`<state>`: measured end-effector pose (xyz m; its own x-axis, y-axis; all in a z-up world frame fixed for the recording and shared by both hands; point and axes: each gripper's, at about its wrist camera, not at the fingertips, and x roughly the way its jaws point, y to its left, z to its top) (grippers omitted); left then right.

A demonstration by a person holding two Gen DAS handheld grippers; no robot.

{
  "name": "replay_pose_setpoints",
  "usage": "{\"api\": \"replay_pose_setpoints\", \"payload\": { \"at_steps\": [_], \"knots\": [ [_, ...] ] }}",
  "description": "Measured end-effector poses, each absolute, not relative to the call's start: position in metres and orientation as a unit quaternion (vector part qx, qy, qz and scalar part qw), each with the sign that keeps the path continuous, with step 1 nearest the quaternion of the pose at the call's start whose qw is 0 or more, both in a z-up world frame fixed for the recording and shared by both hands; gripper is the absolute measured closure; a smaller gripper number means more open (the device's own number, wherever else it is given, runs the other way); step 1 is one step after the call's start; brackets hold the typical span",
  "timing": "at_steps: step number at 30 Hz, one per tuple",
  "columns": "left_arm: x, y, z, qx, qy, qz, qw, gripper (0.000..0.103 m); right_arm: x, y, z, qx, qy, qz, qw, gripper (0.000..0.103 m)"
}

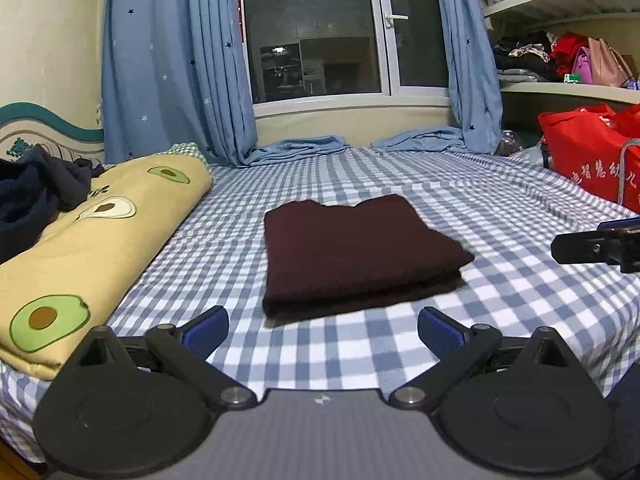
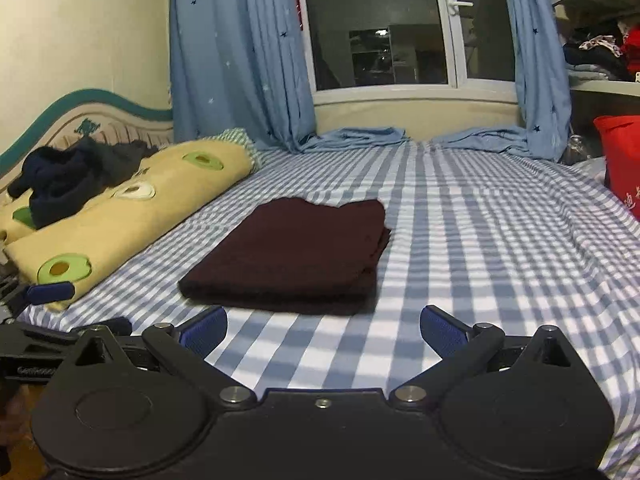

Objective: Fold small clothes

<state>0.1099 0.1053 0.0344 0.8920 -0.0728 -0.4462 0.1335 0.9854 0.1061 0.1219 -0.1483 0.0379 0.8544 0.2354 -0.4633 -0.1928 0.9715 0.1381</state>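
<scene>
The maroon garment lies folded flat in 2 layers mid-bed, its long axis running toward the window. Checked sheet lies bare all around it; the avocado quilt lies left. Before it, the left gripper and right gripper spread wide, empty.

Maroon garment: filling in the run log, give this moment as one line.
maroon garment: folded, flat on checked bed sheet | left claw: open, empty | right claw: open, empty | both short of garment
</scene>
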Motion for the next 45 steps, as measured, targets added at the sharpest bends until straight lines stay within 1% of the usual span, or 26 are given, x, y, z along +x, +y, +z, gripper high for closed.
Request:
{"api": "replay_pose_setpoints", "payload": {
  "at_steps": [9, 20, 24, 28, 35, 41, 45],
  "knots": [
    [0.136, 0.089, 0.041, 0.060, 0.234, -0.064, 0.968, 0.000, 0.154, -0.179, 0.048, 0.069, 0.248, 0.148, 0.955, 0.001],
    [0.152, 0.082, 0.025, 0.040, 0.262, -0.044, 0.963, 0.000, 0.192, -0.183, 0.033, 0.051, 0.283, 0.161, 0.944, 0.001],
    [0.151, 0.082, 0.022, 0.041, 0.264, -0.046, 0.963, 0.000, 0.197, -0.185, 0.027, 0.076, 0.311, 0.157, 0.935, 0.001],
    [0.151, 0.083, 0.019, 0.045, 0.267, -0.046, 0.961, 0.000, 0.188, -0.179, 0.025, 0.087, 0.304, 0.168, 0.934, 0.001],
    [0.153, 0.088, 0.016, 0.049, 0.272, -0.051, 0.960, 0.000, 0.177, -0.162, 0.027, 0.066, 0.298, 0.177, 0.936, 0.001],
    [0.170, 0.104, 0.014, 0.057, 0.277, -0.053, 0.958, 0.000, 0.186, -0.149, 0.026, 0.070, 0.297, 0.189, 0.933, 0.001],
    [0.182, 0.117, 0.010, 0.078, 0.274, -0.076, 0.955, 0.000, 0.193, -0.146, 0.034, 0.059, 0.277, 0.171, 0.944, 0.001]
  ]
}}
